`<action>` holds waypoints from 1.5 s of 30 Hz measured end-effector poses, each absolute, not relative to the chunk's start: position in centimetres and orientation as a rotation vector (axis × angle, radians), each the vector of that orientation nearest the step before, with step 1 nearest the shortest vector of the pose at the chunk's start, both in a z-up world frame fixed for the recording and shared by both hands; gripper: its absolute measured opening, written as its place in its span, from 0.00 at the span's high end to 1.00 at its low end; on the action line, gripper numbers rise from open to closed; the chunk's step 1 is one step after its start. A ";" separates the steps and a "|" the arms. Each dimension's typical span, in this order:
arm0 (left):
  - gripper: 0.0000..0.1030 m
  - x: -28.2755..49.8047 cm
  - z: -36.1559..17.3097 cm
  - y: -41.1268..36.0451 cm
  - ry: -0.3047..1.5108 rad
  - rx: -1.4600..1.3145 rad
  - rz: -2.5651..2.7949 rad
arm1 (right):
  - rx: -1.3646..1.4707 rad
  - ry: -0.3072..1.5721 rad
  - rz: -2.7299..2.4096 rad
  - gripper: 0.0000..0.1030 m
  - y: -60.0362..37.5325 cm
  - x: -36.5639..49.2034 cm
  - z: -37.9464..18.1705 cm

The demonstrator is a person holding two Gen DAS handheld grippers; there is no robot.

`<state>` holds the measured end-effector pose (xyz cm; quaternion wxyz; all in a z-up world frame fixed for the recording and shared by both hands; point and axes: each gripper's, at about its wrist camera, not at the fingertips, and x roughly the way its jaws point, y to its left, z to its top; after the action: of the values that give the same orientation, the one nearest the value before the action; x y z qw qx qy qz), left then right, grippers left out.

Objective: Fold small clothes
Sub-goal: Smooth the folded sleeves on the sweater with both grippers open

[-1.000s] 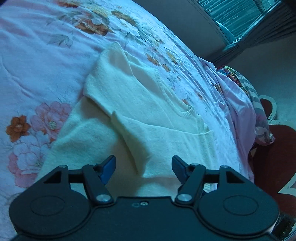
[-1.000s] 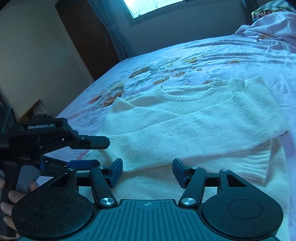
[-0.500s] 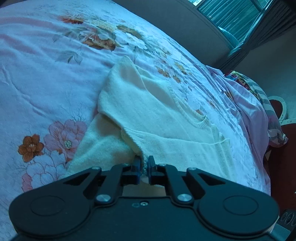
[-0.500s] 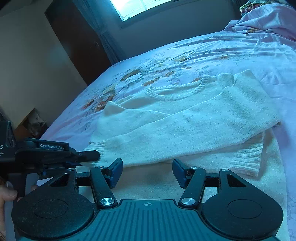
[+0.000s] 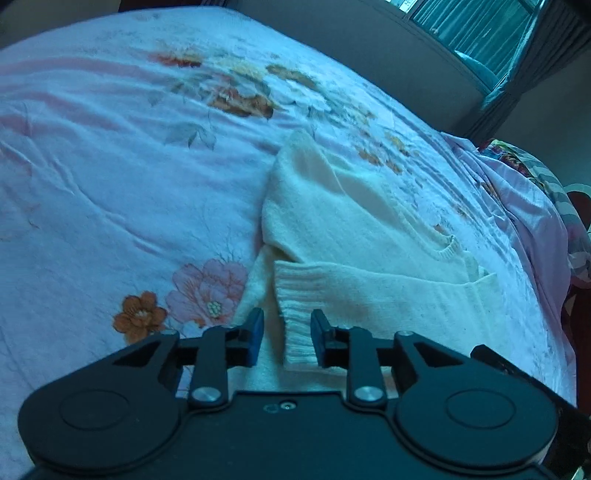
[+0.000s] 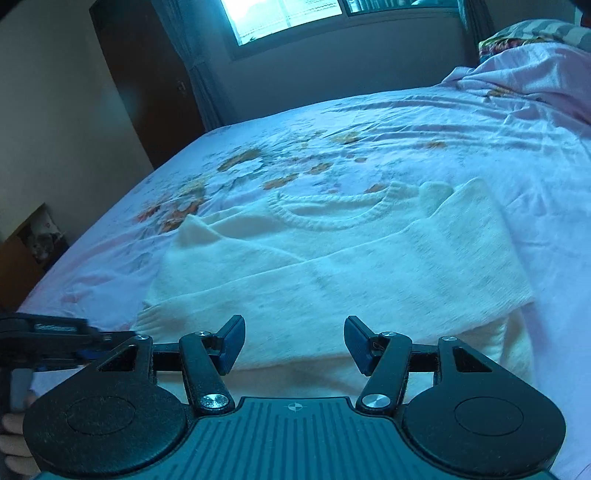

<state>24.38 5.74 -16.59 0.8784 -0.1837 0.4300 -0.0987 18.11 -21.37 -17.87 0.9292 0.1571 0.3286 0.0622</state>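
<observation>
A cream knit sweater (image 5: 351, 236) lies face up on the floral bedsheet (image 5: 110, 184), with both sleeves folded across its chest. The ribbed cuff (image 5: 295, 317) of the top sleeve lies between the jaws of my left gripper (image 5: 286, 338), which are opening; the pads no longer pinch it. In the right wrist view the sweater (image 6: 332, 266) spreads ahead, and my right gripper (image 6: 294, 343) hovers open over its lower body with nothing between its fingers. At the left edge of that view the left gripper (image 6: 55, 332) shows beside the cuff (image 6: 155, 317).
The pink sheet (image 6: 443, 140) reaches back to a bunched blanket and pillow (image 6: 535, 55) at the far right. A window (image 6: 295, 14) and a dark door (image 6: 147, 74) stand beyond the bed. A hand (image 6: 11, 435) shows at the lower left.
My left gripper shut on the sleeve cuff, drew it across the sweater, and has now parted its jaws, leaving the cuff lying loose. The right gripper has stayed open and nearly still.
</observation>
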 end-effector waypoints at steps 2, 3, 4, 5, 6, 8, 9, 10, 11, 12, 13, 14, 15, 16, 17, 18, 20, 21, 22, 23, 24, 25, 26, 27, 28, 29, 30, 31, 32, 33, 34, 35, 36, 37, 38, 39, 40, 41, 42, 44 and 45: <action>0.75 23.6 -15.2 5.8 0.854 -0.355 -0.219 | 0.305 0.677 0.084 0.43 -22.6 18.9 -17.9; 0.75 23.5 -14.7 5.4 0.847 -0.335 -0.233 | 0.302 0.679 0.057 0.43 -23.3 19.2 -18.1; 0.75 23.7 -14.3 4.8 0.844 -0.313 -0.252 | 0.305 0.687 0.024 0.43 -24.2 19.7 -18.2; 0.75 23.9 -14.2 4.0 0.841 -0.299 -0.275 | 0.317 0.692 0.002 0.43 -24.9 20.0 -18.4; 0.75 24.3 -14.3 3.2 0.844 -0.288 -0.289 | 0.330 0.692 -0.010 0.43 -25.4 20.3 -18.5; 0.71 25.7 -15.4 1.6 0.866 -0.260 -0.298 | 0.312 0.691 -0.051 0.43 -26.4 20.8 -18.8; 0.71 26.5 -16.5 1.2 0.893 -0.246 -0.282 | 0.269 0.727 -0.097 0.43 -26.8 21.3 -19.5; 0.74 27.2 -17.7 0.9 0.931 -0.240 -0.252 | 0.258 0.790 -0.125 0.43 -27.4 21.9 -20.6; 0.74 27.4 -18.5 1.1 0.943 -0.256 -0.245 | 0.281 0.796 -0.105 0.43 -28.1 21.9 -21.2; 0.74 27.2 -18.6 1.3 0.933 -0.270 -0.242 | 0.289 0.788 -0.089 0.43 -28.5 21.8 -21.2; 0.74 27.1 -18.1 1.3 0.925 -0.272 -0.239 | 0.277 0.793 -0.079 0.43 -28.7 21.8 -20.8; 0.74 27.1 -17.5 1.2 0.905 -0.268 -0.247 | 0.267 0.778 -0.072 0.43 -28.7 21.9 -20.3; 0.74 27.3 -16.9 0.9 0.883 -0.258 -0.258 | 0.260 0.751 -0.066 0.43 -28.8 22.1 -19.8; 0.71 27.9 -16.5 0.5 0.871 -0.247 -0.262 | 0.251 0.729 -0.069 0.43 -28.8 22.6 -19.3; 0.70 28.8 -16.4 0.2 0.869 -0.238 -0.262 | 0.251 0.727 -0.072 0.43 -29.0 23.5 -19.1; 0.70 30.0 -16.6 -0.3 0.880 -0.231 -0.256 | 0.257 0.732 -0.076 0.43 -29.2 24.4 -19.1; 0.70 32.4 -17.8 -1.0 0.914 -0.213 -0.231 | 0.245 0.740 -0.109 0.43 -29.7 26.2 -19.5; 0.70 33.2 -18.4 -1.2 0.915 -0.208 -0.220 | 0.232 0.754 -0.126 0.43 -29.9 26.9 -20.0; 0.70 33.7 -18.8 -1.4 0.907 -0.199 -0.215 | 0.224 0.798 -0.138 0.43 -30.2 27.8 -21.0; 0.70 34.0 -18.8 -1.5 0.901 -0.191 -0.207 | 0.222 0.809 -0.135 0.43 -30.5 28.2 -21.6; 0.70 34.3 -18.5 -1.8 0.893 -0.190 -0.202 | 0.212 0.802 -0.133 0.43 -30.5 28.3 -21.4; 0.69 34.5 -18.2 -1.9 0.876 -0.188 -0.213 | 0.205 0.792 -0.130 0.43 -30.5 28.5 -21.1; 0.68 34.9 -17.7 -2.2 0.856 -0.179 -0.217 | 0.210 0.762 -0.128 0.43 -30.7 28.6 -20.7; 0.67 35.4 -17.6 -2.3 0.846 -0.170 -0.210 | 0.223 0.728 -0.130 0.43 -30.9 28.6 -20.2; 0.65 36.0 -17.7 -2.4 0.849 -0.162 -0.194 | 0.227 0.715 -0.145 0.43 -31.0 28.8 -20.1; 0.65 36.8 -17.9 -2.4 0.859 -0.166 -0.174 | 0.223 0.743 -0.166 0.43 -31.2 29.5 -20.6; 0.65 37.4 -18.2 -2.0 0.867 -0.191 -0.167 | 0.220 0.793 -0.175 0.43 -31.4 30.1 -21.4; 0.66 37.8 -18.5 -1.8 0.884 -0.214 -0.164 | 0.212 0.806 -0.168 0.40 -31.5 30.4 -21.8; 0.66 38.1 -18.7 -1.6 0.897 -0.222 -0.165 | 0.195 0.812 -0.166 0.40 -31.3 30.5 -21.8; 0.66 38.0 -18.5 -1.7 0.902 -0.212 -0.165 | 0.182 0.825 -0.169 0.40 -31.1 30.6 -21.5; 0.66 37.6 -18.3 -1.9 0.905 -0.190 -0.169 | 0.180 0.831 -0.172 0.40 -30.8 30.3 -20.9; 0.66 36.9 -18.1 -2.1 0.905 -0.164 -0.181 | 0.201 0.814 -0.163 0.40 -30.6 29.6 -20.3; 0.66 35.9 -17.9 -2.2 0.906 -0.137 -0.196 | 0.233 0.779 -0.139 0.40 -30.3 28.4 -19.8; 0.65 34.8 -17.9 -2.2 0.909 -0.123 -0.212 | 0.241 0.757 -0.116 0.40 -29.6 27.1 -19.3; 0.64 33.3 -17.9 -2.1 0.914 -0.113 -0.232 | 0.225 0.752 -0.097 0.40 -28.7 26.0 -19.0; 0.64 31.9 -18.0 -2.0 0.916 -0.104 -0.246 | 0.206 0.749 -0.076 0.40 -27.7 24.8 -18.8; 0.64 30.4 -18.0 -1.8 0.908 -0.091 -0.255 | 0.195 0.747 -0.058 0.40 -26.4 23.4 -18.7; 0.63 28.7 -17.8 -1.6 0.896 -0.068 -0.265 | 0.196 0.745 -0.044 0.40 -25.6 22.2 -18.7; 0.62 27.4 -17.7 -1.4 0.895 -0.055 -0.269 | 0.201 0.743 -0.026 0.40 -24.8 20.8 -18.8; 0.60 25.1 -17.7 -0.8 0.917 -0.066 -0.280 | 0.189 0.747 -0.007 0.40 -23.2 18.4 -19.3; 0.60 24.1 -17.7 -0.7 0.924 -0.055 -0.280 | 0.167 0.771 -0.006 0.40 -22.6 17.7 -19.8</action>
<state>24.13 -0.69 -17.71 0.8853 -0.0262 0.4444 -0.1348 17.73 -22.64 -19.83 0.9232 0.0814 0.3756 -0.0030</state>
